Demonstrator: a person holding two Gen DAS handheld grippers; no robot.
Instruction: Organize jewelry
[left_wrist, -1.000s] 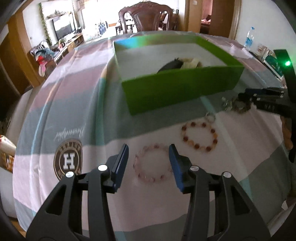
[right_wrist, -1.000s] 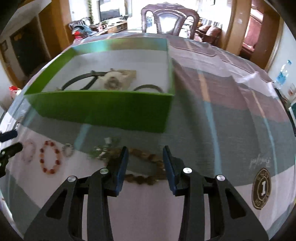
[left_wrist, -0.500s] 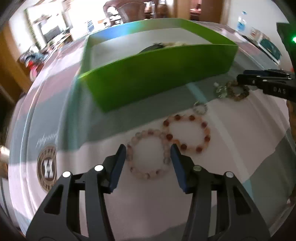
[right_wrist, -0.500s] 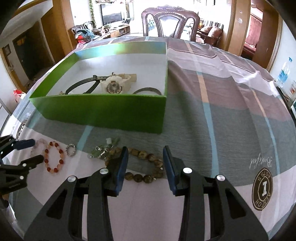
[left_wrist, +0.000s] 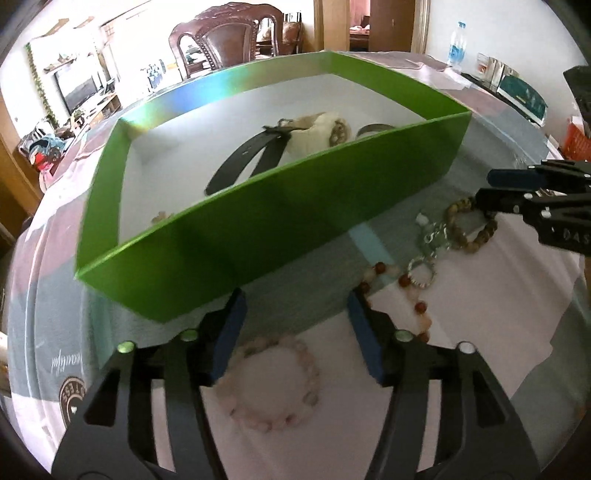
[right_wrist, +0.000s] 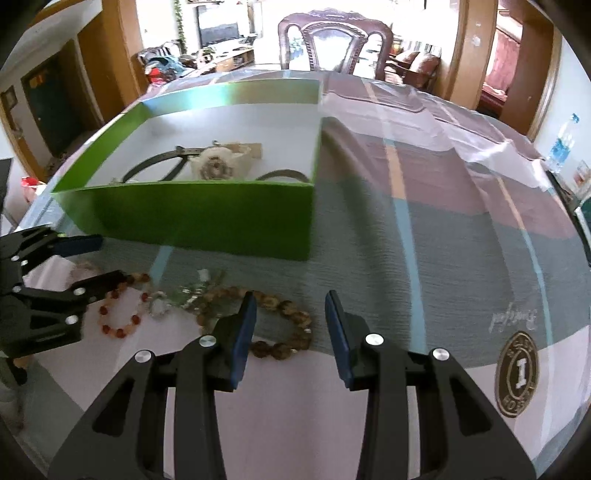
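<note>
A green box (left_wrist: 258, 221) (right_wrist: 207, 214) holds a black strap (left_wrist: 247, 155), a cream flower piece (right_wrist: 218, 166) and a dark bangle (right_wrist: 280, 174). On the cloth in front lie a pale pink bead bracelet (left_wrist: 273, 380), a red-and-white bead bracelet (left_wrist: 406, 295) (right_wrist: 120, 314), a small silver ring (left_wrist: 421, 273), a silver charm (left_wrist: 436, 236) and a brown bead bracelet (left_wrist: 469, 229) (right_wrist: 280, 321). My left gripper (left_wrist: 295, 332) is open, its fingers astride the pink bracelet's far side. My right gripper (right_wrist: 290, 332) is open over the brown bracelet.
A striped cloth with round logos (right_wrist: 517, 369) covers the table. A carved wooden chair (right_wrist: 332, 40) stands behind the box. A water bottle (left_wrist: 456, 44) and boxes (left_wrist: 521, 92) sit at the far right edge.
My left gripper has moved forward towards the box, so the pink bracelet now lies lower between its fingers. My right gripper has shifted slightly; both stay open.
</note>
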